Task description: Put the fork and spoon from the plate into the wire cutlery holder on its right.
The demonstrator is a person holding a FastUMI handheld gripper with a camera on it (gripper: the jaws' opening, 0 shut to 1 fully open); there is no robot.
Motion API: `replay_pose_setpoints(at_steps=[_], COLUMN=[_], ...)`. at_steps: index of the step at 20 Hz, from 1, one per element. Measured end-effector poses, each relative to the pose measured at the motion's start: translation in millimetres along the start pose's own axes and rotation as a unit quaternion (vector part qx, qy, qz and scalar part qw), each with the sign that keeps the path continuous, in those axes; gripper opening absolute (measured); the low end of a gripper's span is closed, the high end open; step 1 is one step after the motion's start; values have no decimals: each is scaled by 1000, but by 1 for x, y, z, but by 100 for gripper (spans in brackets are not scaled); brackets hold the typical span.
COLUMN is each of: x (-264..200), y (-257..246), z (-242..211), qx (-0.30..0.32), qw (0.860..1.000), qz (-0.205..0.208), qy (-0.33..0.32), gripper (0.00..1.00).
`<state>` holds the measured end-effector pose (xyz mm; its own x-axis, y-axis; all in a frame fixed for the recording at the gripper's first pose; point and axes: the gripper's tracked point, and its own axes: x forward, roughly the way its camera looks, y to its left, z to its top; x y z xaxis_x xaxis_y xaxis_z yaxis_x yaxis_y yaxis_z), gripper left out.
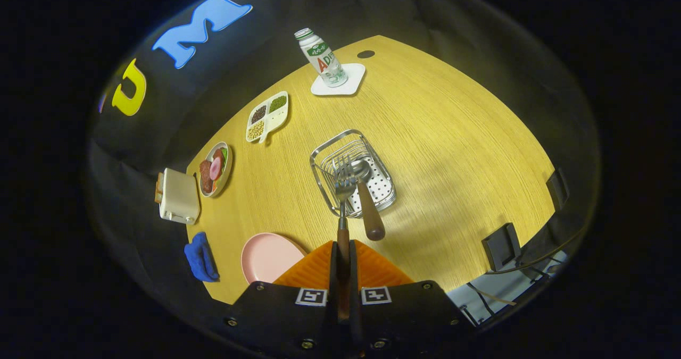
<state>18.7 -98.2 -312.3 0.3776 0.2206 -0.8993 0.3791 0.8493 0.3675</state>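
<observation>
The fork (344, 186) hangs over the wire cutlery holder (353, 172), its handle pinched in the closed claw (343, 255); the spoon (366, 199) already leans inside, the plate (268, 257) bare.

Black gripper (343, 266) body, two square black-and-white markers, round screws along front edge, ribbed fingers (372, 266) pressed close.

The wire holder (353, 172) stands on the table (452, 135), with the spoon (367, 199) leaning in it and the fork (343, 189) over its near rim. Left of the holder lies the plate (266, 258); behind it stands a bottle (322, 58) on a coaster (346, 85).
</observation>
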Motion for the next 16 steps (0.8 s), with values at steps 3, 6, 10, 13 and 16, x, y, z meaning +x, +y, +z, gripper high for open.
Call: replay_pose_setpoints(at_steps=[3, 6, 10, 13, 16], x=[-5, -7, -11, -13, -14], y=[2, 4, 8, 10, 13], z=[8, 17, 21, 24, 26], qx=[8, 3, 4, 2, -2], qw=[1000, 1000, 999, 999, 999], qz=[5, 6, 11, 12, 14], qy=[-12, -24, -31, -38, -42], gripper=[12, 12, 14, 20, 43])
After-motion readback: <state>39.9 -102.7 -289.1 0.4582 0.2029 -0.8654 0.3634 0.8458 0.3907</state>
